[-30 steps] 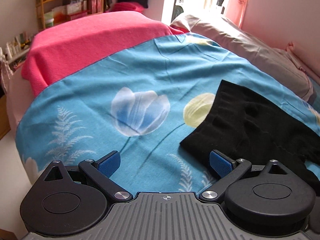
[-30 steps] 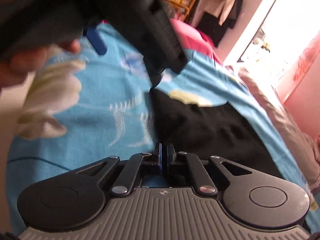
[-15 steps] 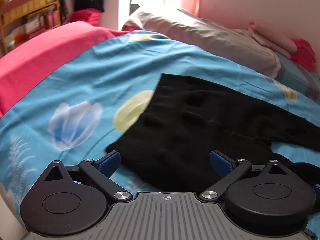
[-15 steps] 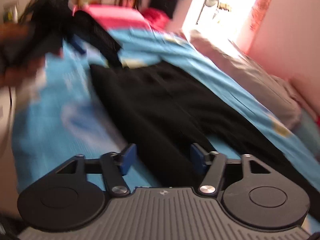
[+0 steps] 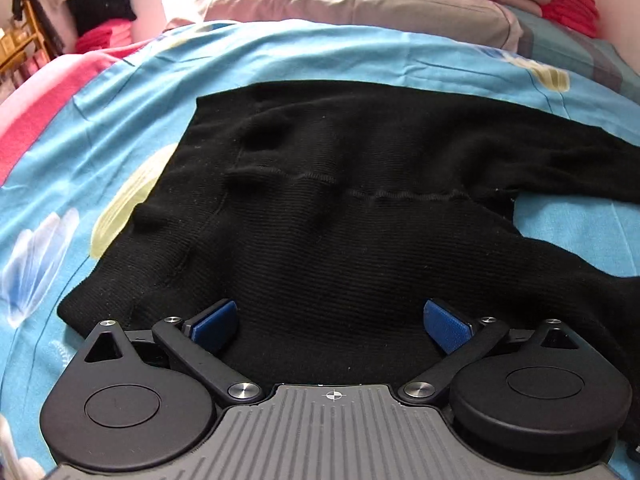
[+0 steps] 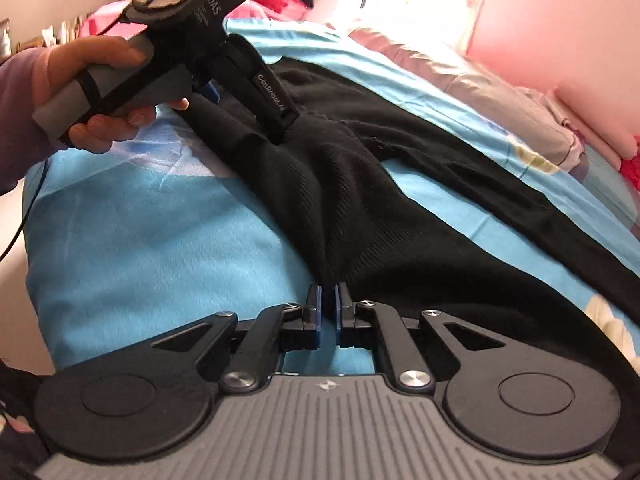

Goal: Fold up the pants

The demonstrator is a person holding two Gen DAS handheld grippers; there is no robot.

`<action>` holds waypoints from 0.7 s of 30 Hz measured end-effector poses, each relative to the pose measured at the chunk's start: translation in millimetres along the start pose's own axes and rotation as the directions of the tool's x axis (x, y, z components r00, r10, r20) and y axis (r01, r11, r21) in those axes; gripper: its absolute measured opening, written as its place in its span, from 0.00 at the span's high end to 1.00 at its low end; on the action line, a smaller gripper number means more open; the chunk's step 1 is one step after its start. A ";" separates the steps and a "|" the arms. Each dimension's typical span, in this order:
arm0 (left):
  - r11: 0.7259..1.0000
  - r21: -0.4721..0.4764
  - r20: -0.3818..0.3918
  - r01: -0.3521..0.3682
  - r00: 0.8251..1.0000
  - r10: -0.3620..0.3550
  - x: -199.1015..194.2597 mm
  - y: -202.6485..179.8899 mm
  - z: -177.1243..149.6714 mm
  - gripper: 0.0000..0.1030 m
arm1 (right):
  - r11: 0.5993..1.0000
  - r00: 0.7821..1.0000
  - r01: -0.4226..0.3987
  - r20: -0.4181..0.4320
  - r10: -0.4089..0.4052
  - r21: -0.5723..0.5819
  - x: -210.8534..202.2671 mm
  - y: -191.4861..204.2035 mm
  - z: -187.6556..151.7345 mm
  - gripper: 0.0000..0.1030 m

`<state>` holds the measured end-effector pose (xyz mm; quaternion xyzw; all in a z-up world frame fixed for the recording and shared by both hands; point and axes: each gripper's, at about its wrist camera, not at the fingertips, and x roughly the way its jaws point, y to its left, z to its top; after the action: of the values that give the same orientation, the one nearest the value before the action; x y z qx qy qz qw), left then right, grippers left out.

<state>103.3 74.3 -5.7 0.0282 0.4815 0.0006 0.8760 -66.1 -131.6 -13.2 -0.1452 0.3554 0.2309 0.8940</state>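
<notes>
Pants (image 5: 340, 208) | step: securing near edge | right gripper (image 6: 327, 312) clenched on fabric | left gripper (image 5: 330, 320) released, over the waist at 6 o'clock | next: pinch, lift toward 12 o'clock

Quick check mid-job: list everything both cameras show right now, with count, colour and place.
pants: one, black, spread flat on the bedspread, legs running right.
bedspread: one, blue with flowers, covering the bed.
blanket: one, pink, at the bed's left edge.
pillow: one, grey-beige, at the far side.
folded clothes: a stack, red and pink, far right.
left hand-held gripper: open, over the pants' near edge.
right hand-held gripper: shut on the pants' near edge.
left hand: one, holding the left gripper's handle.
</notes>
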 end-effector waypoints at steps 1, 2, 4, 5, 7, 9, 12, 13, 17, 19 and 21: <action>1.000 -0.009 -0.006 -0.005 1.000 0.005 1.6 0.0 2.1 0.00 | 0.999 1.000 -0.017 0.008 0.017 0.032 -3.5 -5.2 1.5 0.92; 1.000 -0.014 -0.012 -0.012 1.000 0.012 2.9 -0.9 3.8 0.00 | 0.997 0.999 -0.028 0.022 0.026 0.068 -7.9 -11.2 3.1 0.91; 1.000 -0.009 -0.019 -0.022 1.000 0.022 5.1 -3.7 6.5 0.00 | 0.993 0.998 -0.021 0.053 0.015 0.113 -20.8 -19.9 4.7 0.88; 1.000 -0.009 -0.021 -0.021 1.000 0.021 5.2 -3.3 7.1 0.00 | 0.992 0.997 0.005 0.076 -0.015 0.127 -28.5 -25.8 2.9 0.78; 1.000 -0.008 -0.020 -0.018 1.000 0.018 7.2 -3.4 8.2 0.00 | 0.982 0.989 0.086 0.103 -0.105 0.169 -39.4 -41.4 -4.6 0.58; 1.000 -0.003 -0.014 -0.014 1.000 0.014 5.6 -2.2 7.9 0.00 | 0.947 0.977 0.179 0.063 -0.202 0.266 -41.4 -70.8 -19.7 0.46; 1.000 0.020 0.015 0.006 1.000 -0.006 0.4 2.7 -1.6 0.00 | 0.840 0.937 0.347 -0.114 -0.330 0.417 -45.3 -120.8 -58.3 0.43; 0.999 0.034 0.027 0.011 1.000 -0.012 -1.2 4.8 -5.8 0.00 | 0.812 0.947 0.315 -0.100 -0.306 0.492 -57.1 -137.1 -70.1 0.40; 0.997 0.075 0.058 0.010 0.998 -0.014 -11.9 8.7 -19.2 0.00 | 0.717 0.936 0.298 -0.045 -0.350 0.630 -98.8 -167.2 -72.7 0.45; 0.996 0.085 0.061 -0.002 0.998 -0.003 -14.4 7.6 -20.6 0.00 | 0.718 0.907 0.368 -0.058 -0.417 0.591 -96.3 -170.6 -70.0 0.31; 0.997 0.082 0.037 0.004 0.999 -0.008 -17.7 8.8 -17.5 0.00 | 0.709 0.907 0.421 -0.254 -0.337 0.565 -68.9 -194.1 -79.2 0.30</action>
<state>79.3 83.5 0.3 0.0625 0.4646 -0.0222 0.8830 -55.0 -351.7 -2.1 0.0650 0.4310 -0.0944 0.8951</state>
